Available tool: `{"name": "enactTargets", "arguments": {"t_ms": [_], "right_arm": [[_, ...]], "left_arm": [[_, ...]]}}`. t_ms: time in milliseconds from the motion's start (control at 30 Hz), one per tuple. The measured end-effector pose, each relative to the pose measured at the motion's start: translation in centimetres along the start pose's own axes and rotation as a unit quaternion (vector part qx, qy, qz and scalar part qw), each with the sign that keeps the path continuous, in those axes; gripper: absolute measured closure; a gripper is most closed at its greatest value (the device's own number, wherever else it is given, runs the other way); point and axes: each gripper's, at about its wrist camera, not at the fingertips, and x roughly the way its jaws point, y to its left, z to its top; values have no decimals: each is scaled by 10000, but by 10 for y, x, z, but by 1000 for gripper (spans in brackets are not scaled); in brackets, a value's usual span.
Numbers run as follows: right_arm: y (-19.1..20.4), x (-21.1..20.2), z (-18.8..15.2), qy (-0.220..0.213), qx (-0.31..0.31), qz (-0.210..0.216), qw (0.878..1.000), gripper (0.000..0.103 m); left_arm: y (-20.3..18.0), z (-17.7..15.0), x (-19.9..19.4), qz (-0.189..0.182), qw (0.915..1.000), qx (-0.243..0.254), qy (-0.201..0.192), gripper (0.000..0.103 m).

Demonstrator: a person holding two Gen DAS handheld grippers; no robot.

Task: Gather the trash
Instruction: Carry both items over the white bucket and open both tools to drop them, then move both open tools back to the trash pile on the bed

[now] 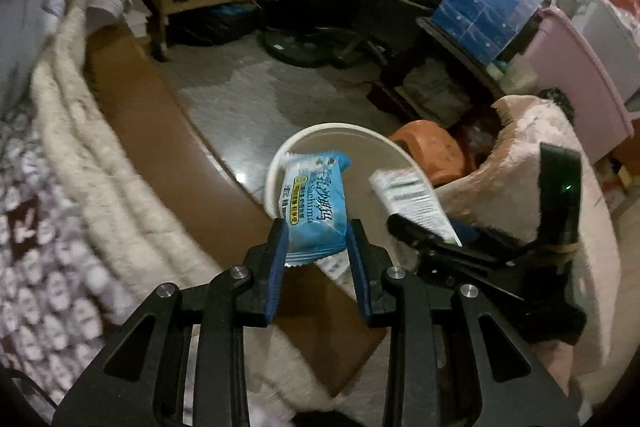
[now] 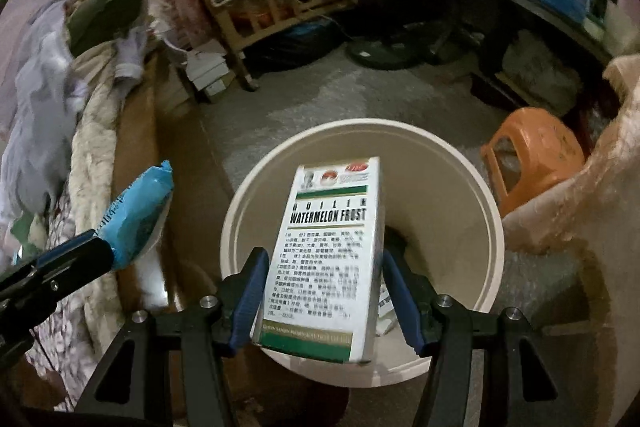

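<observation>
The right gripper clamps a white-and-green cardboard medicine box by its long sides, directly above the round white plastic bucket. The box looks light and stiff, though its thin walls would probably dent under a hard squeeze. Left of the bucket, the left gripper pinches a blue crinkly foil snack wrapper near its crimped end; it seems featherlight, soft and slippery. Beyond the bucket stands an orange plastic stool.

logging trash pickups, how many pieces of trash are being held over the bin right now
2. A blue plastic snack wrapper in the left gripper, and a white-and-green cardboard medicine box in the right gripper above the white round bin. Anything already inside may be hidden.
</observation>
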Motion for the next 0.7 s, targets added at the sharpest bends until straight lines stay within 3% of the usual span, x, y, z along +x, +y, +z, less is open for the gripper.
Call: {"name": "enactTargets", "arguments": {"t_ms": [67,133,400,700], "right_arm": [[-6,5,0,73,190,111,9997,46],[-11,7,-2,101,286,113,9995,45],[-4,6,-7,141,222,105,9996,45],[39,-7,-13,-10,-265,147,9995,45]], "left_arm": [[0,1,3,-78,10000,-30,20,67],[1,0,3,-72,10000,-29,49,51],[15,-10,-8,290,9995,-89,-50,51],[46,-25,-46,961,9941,-223,-441,51]]}}
